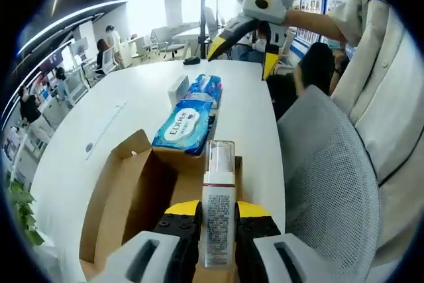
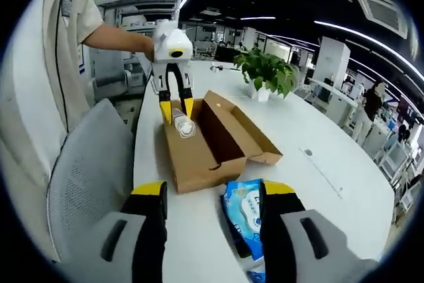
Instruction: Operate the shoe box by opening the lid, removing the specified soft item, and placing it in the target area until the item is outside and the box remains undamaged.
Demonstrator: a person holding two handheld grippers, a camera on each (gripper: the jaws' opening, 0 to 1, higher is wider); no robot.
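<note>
Here 1 shoe box (image 2: 211,142) stands open near the table's (image 2: 311,183) chair-side edge, its lid folded back. The left gripper (image 1: 218,211) has its jaws clamped on 1 slim bottle (image 1: 218,203), held above the box's near end. The right gripper (image 2: 212,193) hangs with jaws wide, holding nothing. 2 blue wipe packs (image 1: 186,126) lie on the table beyond the box, 1 behind the other. 1 mesh chair (image 1: 329,183) sits at the table's edge, and 1 potted plant (image 2: 266,71) stands further along.

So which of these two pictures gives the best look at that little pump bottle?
The left gripper view: the pump bottle stands upright and close, clamped in the left gripper, its label facing the camera. In the right gripper view the bottle is small and distant, above the cardboard shoe box.
</note>
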